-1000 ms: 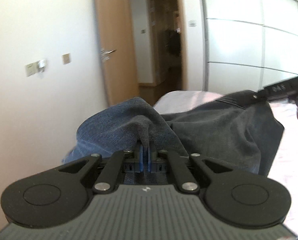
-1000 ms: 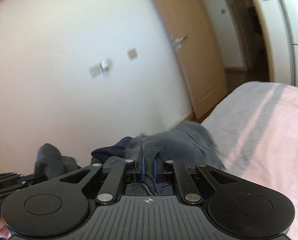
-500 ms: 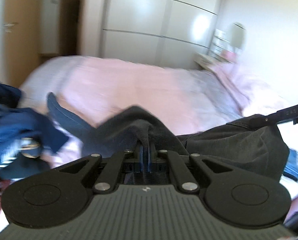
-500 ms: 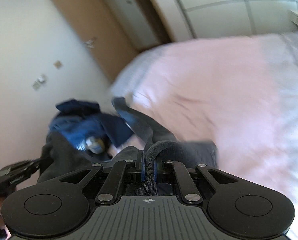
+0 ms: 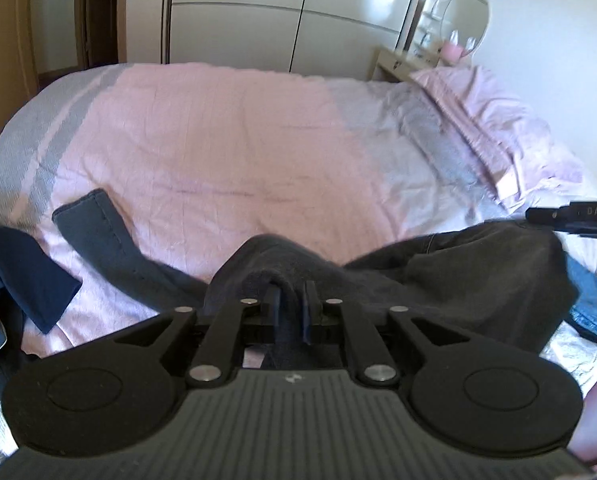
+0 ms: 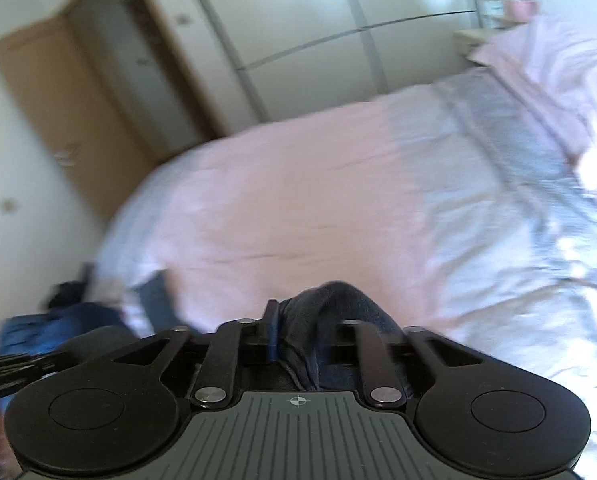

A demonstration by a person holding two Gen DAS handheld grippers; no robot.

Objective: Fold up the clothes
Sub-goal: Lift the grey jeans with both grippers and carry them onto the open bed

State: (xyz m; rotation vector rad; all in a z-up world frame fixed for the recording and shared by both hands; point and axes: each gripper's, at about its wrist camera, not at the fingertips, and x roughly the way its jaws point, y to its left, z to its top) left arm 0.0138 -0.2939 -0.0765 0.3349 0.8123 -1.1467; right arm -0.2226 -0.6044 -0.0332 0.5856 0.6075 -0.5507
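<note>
Both cameras are now looking down over the pink bed (image 5: 234, 152) instead of toward the door, and the dark grey jeans (image 5: 478, 276) are hanging lower above it. The left gripper (image 5: 290, 304) and right gripper (image 6: 294, 336) are each pinching the waistband, one leg (image 5: 98, 232) trailing onto the bed beside navy clothes (image 5: 22, 264)

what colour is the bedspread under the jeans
Pale pink with grey stripes bedspread, clearest in the left wrist view.

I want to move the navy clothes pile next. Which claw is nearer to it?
Left. The left claw holds the grey trousers just right of the navy clothes pile; the right claw grips them farther off.
</note>
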